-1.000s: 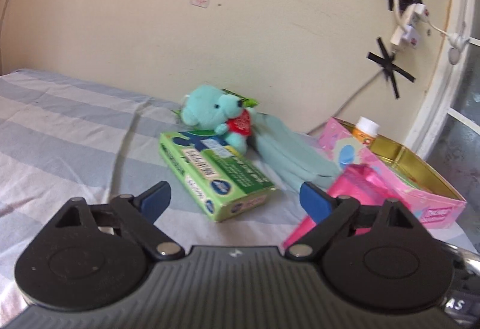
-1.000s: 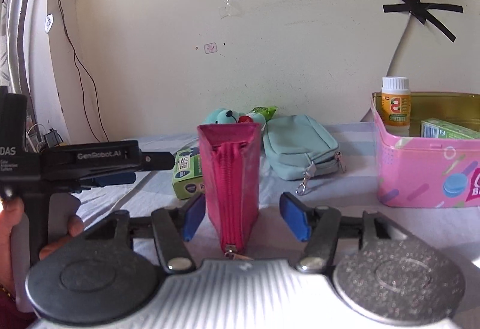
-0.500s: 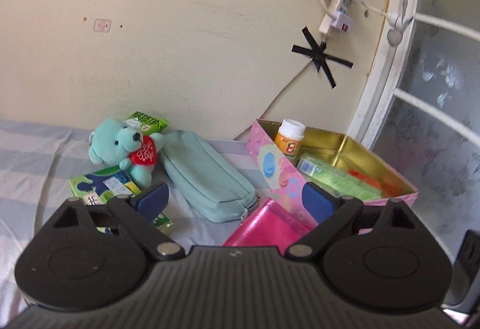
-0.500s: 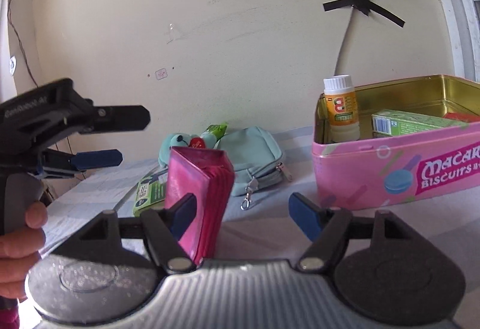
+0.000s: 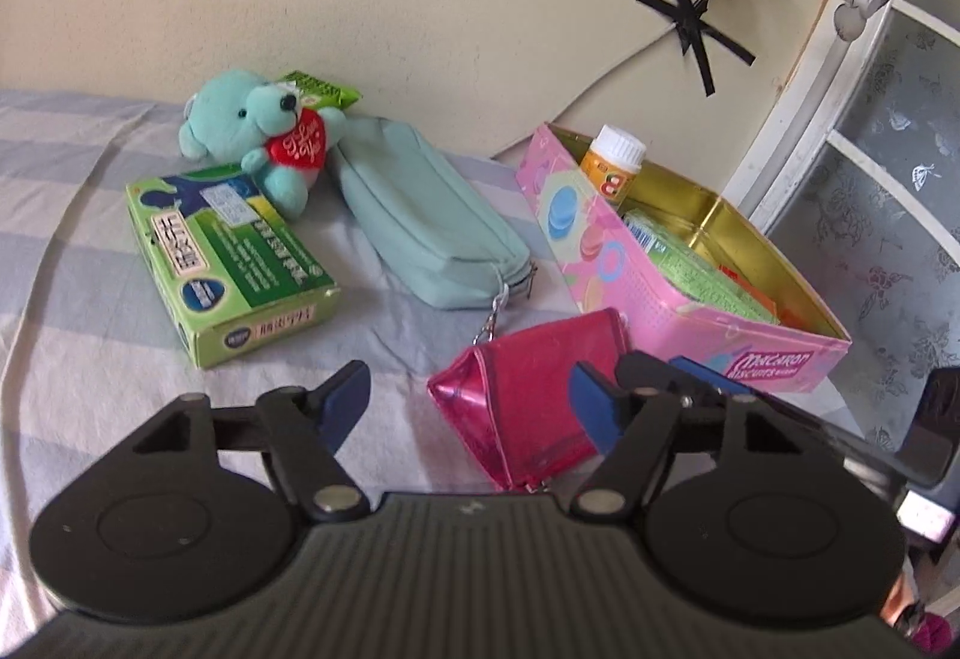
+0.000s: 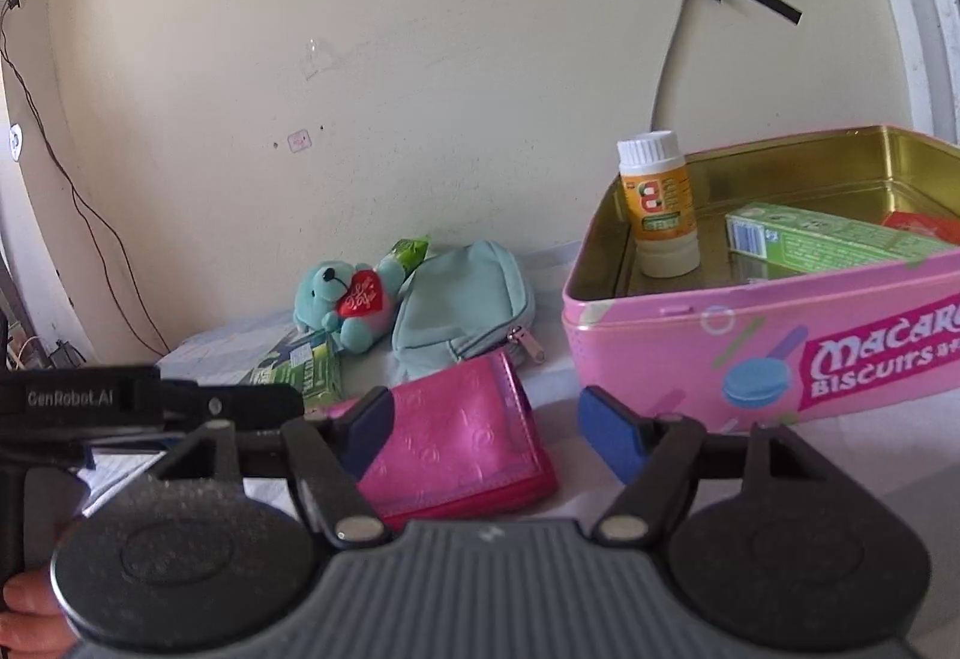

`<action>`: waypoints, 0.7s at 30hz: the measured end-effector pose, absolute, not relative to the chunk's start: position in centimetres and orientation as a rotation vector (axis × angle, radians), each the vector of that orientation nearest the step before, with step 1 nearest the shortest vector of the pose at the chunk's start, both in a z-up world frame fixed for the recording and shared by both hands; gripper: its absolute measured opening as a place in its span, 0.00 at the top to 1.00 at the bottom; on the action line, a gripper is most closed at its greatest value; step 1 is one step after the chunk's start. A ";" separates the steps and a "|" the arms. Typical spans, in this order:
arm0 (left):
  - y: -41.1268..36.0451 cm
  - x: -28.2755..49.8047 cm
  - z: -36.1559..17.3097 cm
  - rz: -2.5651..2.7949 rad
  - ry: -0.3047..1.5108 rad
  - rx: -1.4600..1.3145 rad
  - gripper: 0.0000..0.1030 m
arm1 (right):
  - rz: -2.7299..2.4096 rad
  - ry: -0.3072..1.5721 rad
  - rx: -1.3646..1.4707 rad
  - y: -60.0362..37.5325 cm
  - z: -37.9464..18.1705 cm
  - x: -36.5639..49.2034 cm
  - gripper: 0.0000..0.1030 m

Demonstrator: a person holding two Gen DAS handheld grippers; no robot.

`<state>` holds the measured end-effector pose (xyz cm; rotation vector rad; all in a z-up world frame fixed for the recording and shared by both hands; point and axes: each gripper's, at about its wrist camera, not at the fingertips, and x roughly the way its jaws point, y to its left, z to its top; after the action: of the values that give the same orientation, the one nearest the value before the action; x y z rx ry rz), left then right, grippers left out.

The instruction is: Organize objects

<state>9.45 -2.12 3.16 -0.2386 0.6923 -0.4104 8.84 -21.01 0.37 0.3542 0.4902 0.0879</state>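
Note:
A shiny pink pouch [image 5: 516, 389] [image 6: 462, 443] lies flat on the striped bedsheet [image 5: 78, 299], in front of the pink biscuit tin [image 5: 606, 269] [image 6: 750, 341]. My left gripper [image 5: 468, 407] is closing around the pouch. Its right pad overlaps the pouch and its left pad stands clear. My right gripper [image 6: 489, 425] also straddles the pouch and is closing slightly. Its left pad is against the pouch, while its right pad is apart from it. The tin holds a white-capped orange bottle [image 6: 660, 203] and a green carton [image 6: 828, 233].
A teal teddy bear [image 5: 258, 131] with a red heart, a teal zip case [image 5: 432, 227], a green box [image 5: 228, 251] and a green packet [image 5: 324, 89] lie left of the tin by the wall. A window frame [image 5: 798, 107] stands to the right. A hand [image 6: 24, 611] holds the left gripper.
The pink pouch went from upright between the right jaws to lying flat. The left view swung right and down onto the pouch, and the left jaws narrowed.

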 end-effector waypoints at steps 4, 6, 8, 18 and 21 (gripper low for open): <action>-2.8 11.3 0.6 -0.404 0.766 -0.267 0.37 | 0.191 0.574 0.470 -22.2 -1.5 11.5 0.51; -3.1 11.1 0.4 -0.420 0.754 -0.253 0.55 | 0.236 0.599 0.488 -22.0 -1.7 11.4 0.71; -3.4 10.4 1.4 -0.440 0.738 -0.233 0.62 | 0.204 0.569 0.410 -21.3 -0.9 9.9 0.73; -8.8 9.1 8.4 -0.535 0.486 -0.098 0.62 | 0.054 0.240 0.193 -22.7 5.2 4.7 0.74; -11.5 10.4 8.5 -0.568 0.482 -0.084 0.64 | -0.006 0.230 0.177 -25.0 5.5 4.8 0.74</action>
<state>10.36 -11.53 8.48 -0.0839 0.4818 -0.5682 4.82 -24.98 5.50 0.1770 0.2296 -0.0056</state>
